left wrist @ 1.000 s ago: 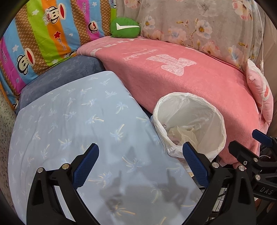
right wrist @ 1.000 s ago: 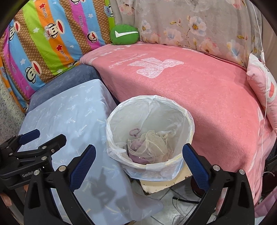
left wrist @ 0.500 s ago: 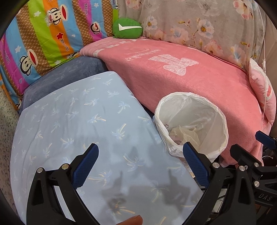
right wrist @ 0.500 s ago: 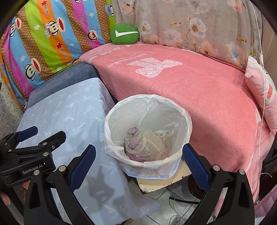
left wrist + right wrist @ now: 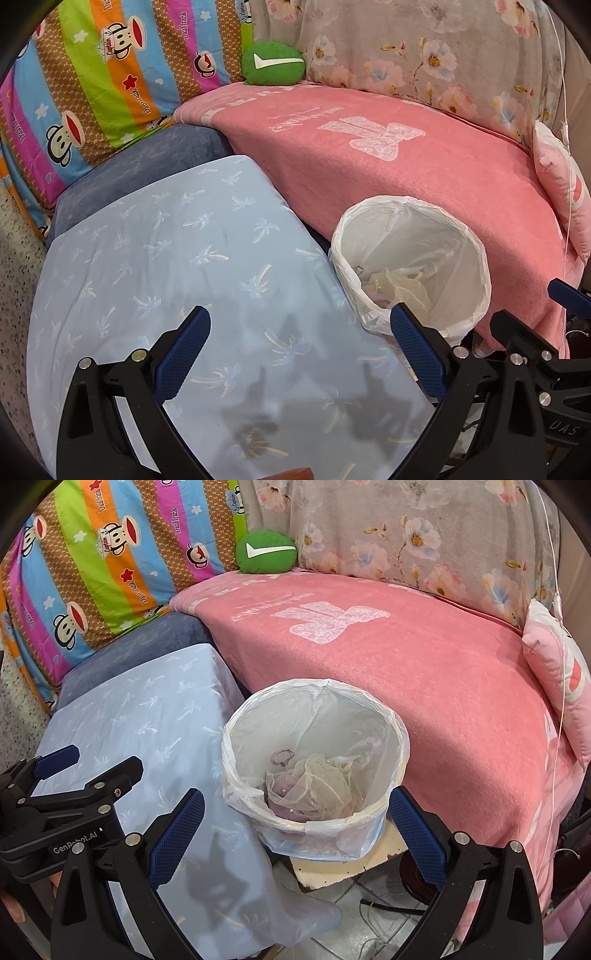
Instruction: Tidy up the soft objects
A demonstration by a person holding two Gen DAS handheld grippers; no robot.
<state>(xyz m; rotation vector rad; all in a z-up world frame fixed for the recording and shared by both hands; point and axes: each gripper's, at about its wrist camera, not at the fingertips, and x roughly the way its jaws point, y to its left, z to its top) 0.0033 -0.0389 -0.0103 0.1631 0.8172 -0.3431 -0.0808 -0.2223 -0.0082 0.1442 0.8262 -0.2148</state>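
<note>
A round bin lined with a white plastic bag [image 5: 476,258] [image 5: 397,734] stands between a pale blue palm-print cloth [image 5: 177,266] [image 5: 155,716] and a pink blanket [image 5: 406,170] [image 5: 424,664]. Inside the bin lie a cream mesh fabric [image 5: 321,779] and a purple soft item [image 5: 282,788]. A green plush cushion [image 5: 273,63] [image 5: 266,552] rests at the back. My left gripper [image 5: 300,339] hangs open over the blue cloth, empty. My right gripper [image 5: 295,821] stands open around the bin's near rim, empty.
A striped monkey-print quilt [image 5: 92,81] leans at the back left, a floral grey cover [image 5: 424,51] at the back right. A pink pillow [image 5: 557,664] lies at the right edge. Cables and a board [image 5: 351,864] lie on the tiled floor under the bin.
Both views have shifted slightly; the bin now sits a little closer and lower between the right gripper's fingers. Both grippers stay open and empty.
</note>
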